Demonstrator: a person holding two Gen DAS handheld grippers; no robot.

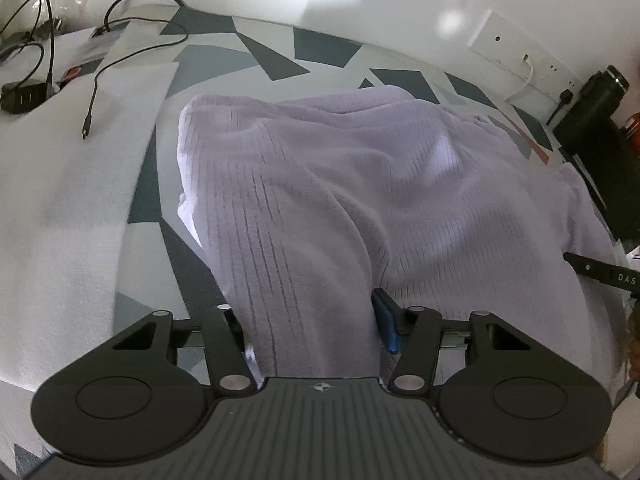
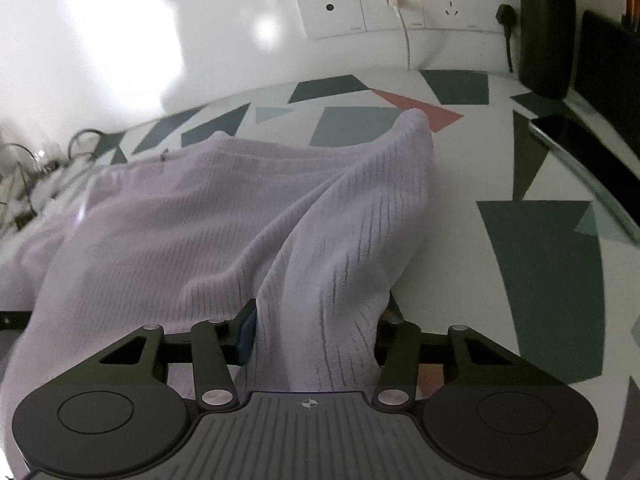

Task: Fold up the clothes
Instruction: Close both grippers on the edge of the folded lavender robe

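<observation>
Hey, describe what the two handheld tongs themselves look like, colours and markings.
Both the left tongs and the right tongs are matte black, with round disc housings at each side, angular link arms joined by silver pivot pins, and a ribbed grey centre plate bearing a small crosshair mark. A blue pad lines one finger on each.

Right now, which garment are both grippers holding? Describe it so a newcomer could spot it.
Start at the table with the geometric-patterned top below the wall sockets. Spread across its middle is the lilac ribbed knit garment, gathered into the left gripper and right gripper. It is the only soft, pale purple thing there; the neighbours are black cables and dark devices.
</observation>
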